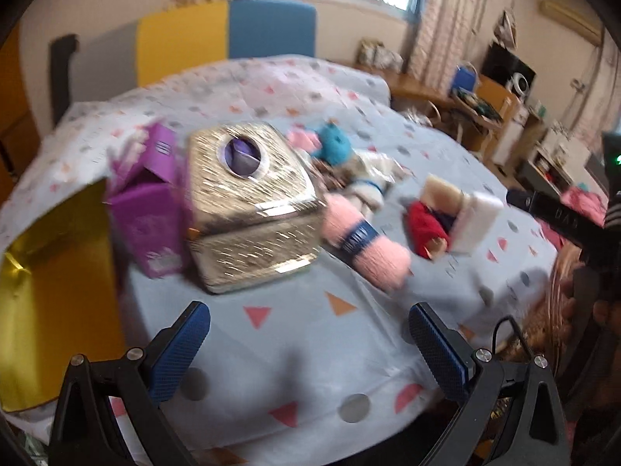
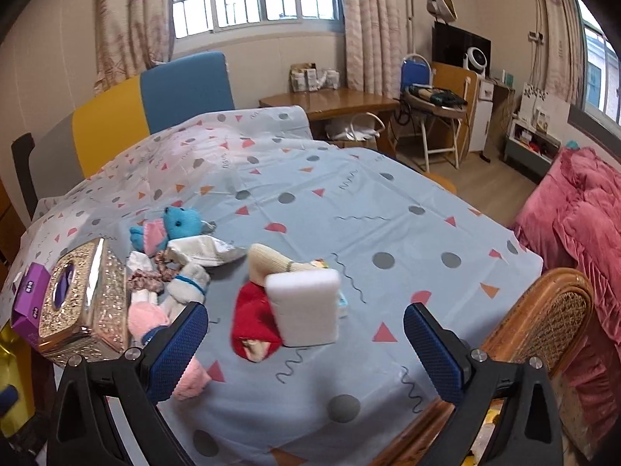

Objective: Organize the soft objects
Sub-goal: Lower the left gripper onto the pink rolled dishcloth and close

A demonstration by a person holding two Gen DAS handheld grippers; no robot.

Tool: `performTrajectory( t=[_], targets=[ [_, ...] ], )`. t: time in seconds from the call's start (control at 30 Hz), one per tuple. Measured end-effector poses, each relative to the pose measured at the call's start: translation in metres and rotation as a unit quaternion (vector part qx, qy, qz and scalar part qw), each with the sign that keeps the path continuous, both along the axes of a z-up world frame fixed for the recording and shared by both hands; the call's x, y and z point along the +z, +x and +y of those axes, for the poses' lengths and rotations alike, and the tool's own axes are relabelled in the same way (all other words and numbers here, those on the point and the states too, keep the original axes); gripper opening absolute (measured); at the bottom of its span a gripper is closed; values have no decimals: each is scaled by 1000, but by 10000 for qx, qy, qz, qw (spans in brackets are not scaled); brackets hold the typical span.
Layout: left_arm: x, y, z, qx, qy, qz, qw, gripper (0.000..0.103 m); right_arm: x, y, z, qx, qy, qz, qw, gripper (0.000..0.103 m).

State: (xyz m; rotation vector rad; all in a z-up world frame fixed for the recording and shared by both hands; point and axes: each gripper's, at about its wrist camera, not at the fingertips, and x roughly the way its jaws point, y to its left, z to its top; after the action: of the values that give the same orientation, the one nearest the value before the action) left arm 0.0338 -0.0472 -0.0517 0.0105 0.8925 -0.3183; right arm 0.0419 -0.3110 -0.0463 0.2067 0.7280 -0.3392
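Motion blur smeared the fuzzy pink yarn skein [image 1: 366,246] and purple cardboard box [image 1: 149,209], while the shiny yellow container [image 1: 58,272] was cut off at the frame's left edge.

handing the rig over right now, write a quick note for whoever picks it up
Left gripper: open, empty, above the cloth near the tissue box.
Right gripper: open, empty, facing the white sponge and red yarn.
Pink yarn, white yarn and blue teddy lie loose beside the box.
Done: nothing sorted, by the look of it.
Left: gather all soft items.
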Motion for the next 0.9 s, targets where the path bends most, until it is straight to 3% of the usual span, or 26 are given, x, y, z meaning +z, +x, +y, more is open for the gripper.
performTrajectory(
  t=[0.27, 0.57, 0.63, 0.9],
  targets=[
    [-9, 18, -46, -462, 88, 166, 9988, 100, -4, -5, -16, -89, 58, -17, 9999, 103],
    [-32, 49, -82, -474, 153, 433, 9978, 97, -10, -5, -24, -96, 193, 19, 9998, 103],
    [-37, 55, -87, -459, 141, 552, 9973, 93, -12, -4, -28, -126, 337, 24, 9993, 103],
    [-50, 71, -98, -257, 37, 682, 9973, 92, -17, -10, -39, -251, 797, -129, 9964, 103]
  ],
)
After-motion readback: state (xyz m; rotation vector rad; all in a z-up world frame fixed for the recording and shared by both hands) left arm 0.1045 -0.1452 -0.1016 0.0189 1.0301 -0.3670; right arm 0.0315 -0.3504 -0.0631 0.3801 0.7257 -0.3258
